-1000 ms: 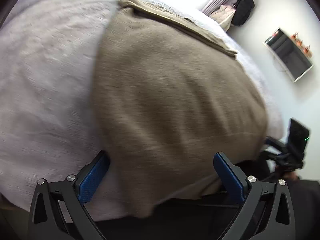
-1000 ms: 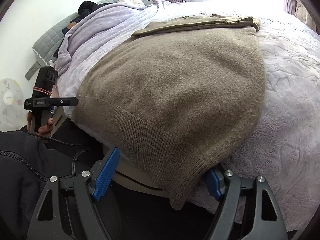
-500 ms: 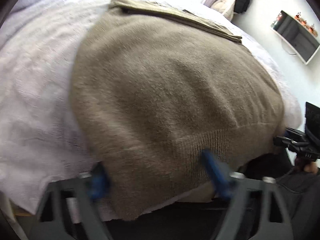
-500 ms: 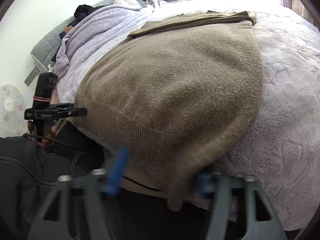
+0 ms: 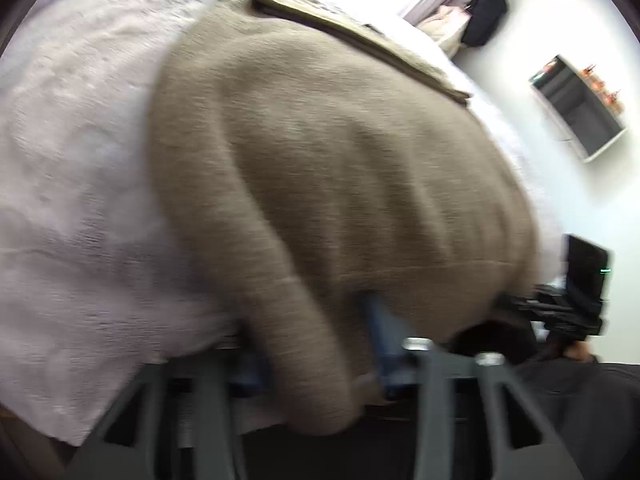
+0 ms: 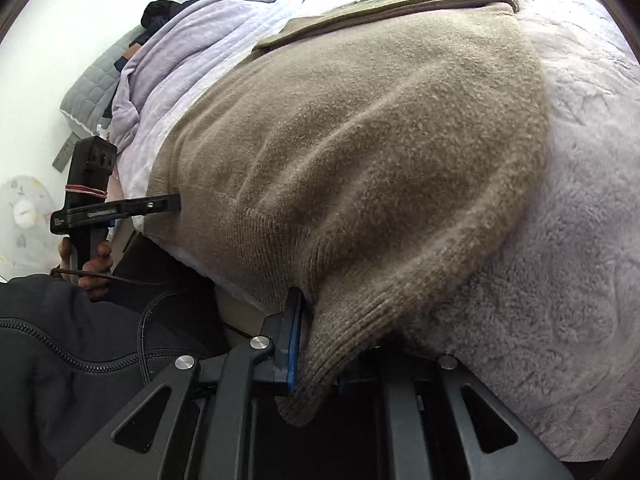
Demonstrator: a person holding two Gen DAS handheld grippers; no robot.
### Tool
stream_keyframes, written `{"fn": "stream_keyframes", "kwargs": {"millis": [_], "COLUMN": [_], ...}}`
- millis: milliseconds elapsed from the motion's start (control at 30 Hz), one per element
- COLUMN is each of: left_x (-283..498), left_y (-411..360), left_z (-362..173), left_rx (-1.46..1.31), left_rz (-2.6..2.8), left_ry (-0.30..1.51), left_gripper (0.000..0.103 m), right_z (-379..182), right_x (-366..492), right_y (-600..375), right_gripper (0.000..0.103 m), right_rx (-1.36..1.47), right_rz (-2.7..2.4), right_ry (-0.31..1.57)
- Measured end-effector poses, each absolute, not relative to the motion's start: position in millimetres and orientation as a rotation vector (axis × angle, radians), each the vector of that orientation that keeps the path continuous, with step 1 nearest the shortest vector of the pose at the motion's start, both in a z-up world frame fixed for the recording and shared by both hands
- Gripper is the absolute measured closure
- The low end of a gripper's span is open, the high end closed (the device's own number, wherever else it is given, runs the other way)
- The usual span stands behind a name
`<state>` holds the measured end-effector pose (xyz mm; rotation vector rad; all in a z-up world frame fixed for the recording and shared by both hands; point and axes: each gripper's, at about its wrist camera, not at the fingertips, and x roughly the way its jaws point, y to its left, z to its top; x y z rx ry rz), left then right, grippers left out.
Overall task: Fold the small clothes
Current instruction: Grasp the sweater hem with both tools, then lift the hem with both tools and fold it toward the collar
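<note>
A tan knit sweater [image 5: 340, 160] lies spread on the bed, its ribbed hem at the near edge and its sleeves folded across the far end. My left gripper [image 5: 316, 344] is shut on the hem's left corner; the view is blurred. My right gripper [image 6: 316, 344] is shut on the hem's right corner, which bunches between the blue pads [image 6: 294, 340]. The sweater also fills the right wrist view [image 6: 380, 152]. In that view the left gripper's tip [image 6: 120, 210] meets the hem's other corner.
The bed carries a fluffy pale blanket [image 6: 560, 240] and a lilac quilt [image 6: 192, 56] heaped at the far left with a grey pillow. A wall shelf [image 5: 576, 108] and hanging bags [image 5: 480, 12] are on the right wall. The person's dark clothing [image 6: 80, 340] is below.
Both grippers moved in from open to shut on the sweater's hem corners. The hem has bunched and lifted a little at each corner.
</note>
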<state>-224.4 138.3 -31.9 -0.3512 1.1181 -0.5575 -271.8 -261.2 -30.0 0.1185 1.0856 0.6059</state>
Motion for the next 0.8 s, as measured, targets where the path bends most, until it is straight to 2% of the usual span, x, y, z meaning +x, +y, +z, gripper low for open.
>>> {"fn": "stream_keyframes", "kwargs": {"millis": [67,100,167,500,800], "left_x": [-227.1,-230.1,-232.9,-236.5,-223.7], "left_y": [129.9,123.6,115.7,131.6,145.1], "left_z": [-28.3,-25.8,-22.1,-0.8,67.2], "left_rx": [-0.296,-0.237,-0.168,-0.253,-0.273], "left_rz": [-0.521,-0.502,-0.503,-0.536,-0.527], "left_ry": [1.115,1.112,1.11,1.032,0.826], "left_gripper": [0.046,0.058,0.091,0.093,0.093], "right_z": [-31.7,-29.8,-22.6,31.8,79.3], "right_x": [-270.8,-272.4,-275.2,-283.1,-269.5], "right_y": [-262.7,-263.4,-266.8,-283.4,-292.9], "right_gripper": [0.087,0.087,0.095,0.096,0.096], "right_rx": [0.14,0.143,0.14,0.219,0.197], "right_rz": [0.609,0.612,0.635,0.712,0.648], "right_ry": [1.089,1.077,1.041,0.863,0.721]}}
